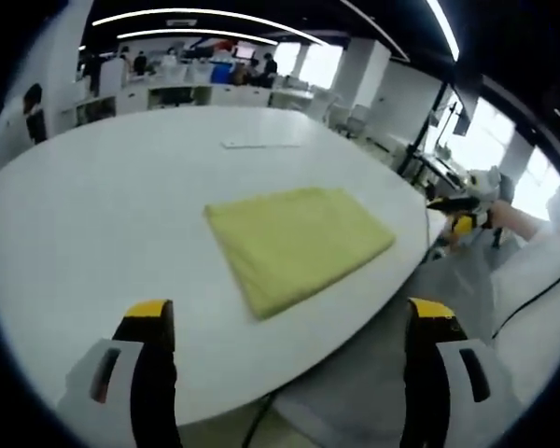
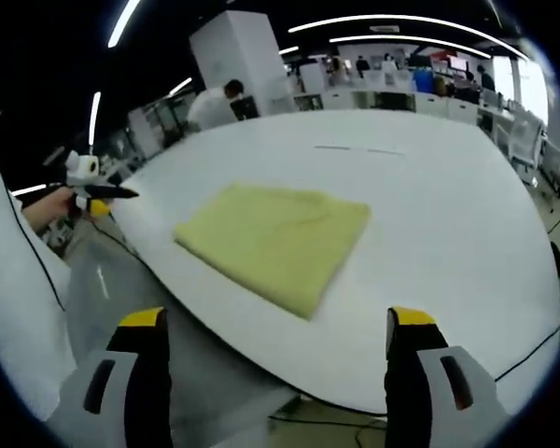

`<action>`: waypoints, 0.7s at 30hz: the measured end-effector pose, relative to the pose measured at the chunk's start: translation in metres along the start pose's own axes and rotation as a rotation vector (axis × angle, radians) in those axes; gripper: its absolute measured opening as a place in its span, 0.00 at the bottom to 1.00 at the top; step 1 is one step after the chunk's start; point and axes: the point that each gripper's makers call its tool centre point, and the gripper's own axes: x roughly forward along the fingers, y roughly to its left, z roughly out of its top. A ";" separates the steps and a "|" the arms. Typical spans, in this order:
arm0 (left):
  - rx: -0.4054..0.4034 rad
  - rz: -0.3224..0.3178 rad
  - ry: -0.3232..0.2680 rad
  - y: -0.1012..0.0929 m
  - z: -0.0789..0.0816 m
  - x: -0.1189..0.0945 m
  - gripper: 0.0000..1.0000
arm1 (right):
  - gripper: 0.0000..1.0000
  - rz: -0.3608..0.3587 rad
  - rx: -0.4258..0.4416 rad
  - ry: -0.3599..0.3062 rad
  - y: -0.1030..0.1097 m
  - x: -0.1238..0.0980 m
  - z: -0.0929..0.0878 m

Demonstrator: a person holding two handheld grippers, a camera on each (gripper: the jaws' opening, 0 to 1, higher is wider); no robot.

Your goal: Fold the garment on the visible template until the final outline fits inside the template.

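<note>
An open-plan office with ceiling light strips is surrounding a large white table (image 1: 103,215), which is occupying most of both views.

Left gripper (image 1: 289,327): its two yellow-tipped jaws are rising from 7 and 5 o'clock of the left gripper view, standing wide apart. They are holding nothing and touching nothing, hanging off the near table edge.

Right gripper (image 2: 278,331): its jaws are likewise standing wide apart at 7 and 5 o'clock of the right gripper view, empty and clear of the table.

Garment (image 1: 297,245): a yellow-green cloth, folded to a flat rectangle, is lying on the table near its edge. In the left gripper view it is sitting at centre, just toward 4 o'clock; in the right gripper view it is sitting at centre, toward 9 o'clock. No template outline can be made out around it.

View differences: the left gripper view is showing the right gripper, held in a hand, at 3 o'clock beyond the table edge, plus a thin pale strip (image 1: 261,144) on the table at 12 o'clock. The right gripper view is showing the left gripper at 9 o'clock, and a seated person (image 2: 210,105) at 11 o'clock
</note>
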 end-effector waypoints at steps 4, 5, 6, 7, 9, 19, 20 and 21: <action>-0.005 0.000 -0.005 0.000 0.001 0.000 0.99 | 0.97 0.004 0.000 -0.008 0.000 0.001 0.003; -0.004 0.001 -0.003 0.000 0.001 0.000 0.99 | 0.97 0.004 0.000 -0.007 0.000 0.001 0.003; -0.003 0.002 -0.002 0.001 0.001 0.000 0.99 | 0.97 0.003 -0.001 -0.003 -0.001 0.001 0.003; -0.004 0.003 -0.002 0.002 0.001 0.000 0.99 | 0.97 0.003 -0.002 -0.002 -0.001 0.002 0.004; -0.008 0.006 -0.004 0.002 0.003 0.000 0.99 | 0.97 0.004 0.000 -0.003 -0.002 0.002 0.005; -0.003 0.011 -0.013 0.002 0.007 0.000 0.99 | 0.99 0.003 -0.010 -0.017 -0.003 0.001 0.015; -0.003 0.011 -0.013 0.002 0.008 -0.001 0.99 | 0.99 0.002 -0.013 -0.018 -0.003 0.000 0.016; -0.005 0.012 -0.016 0.002 0.008 -0.001 0.99 | 0.99 -0.001 -0.014 -0.020 -0.003 -0.001 0.017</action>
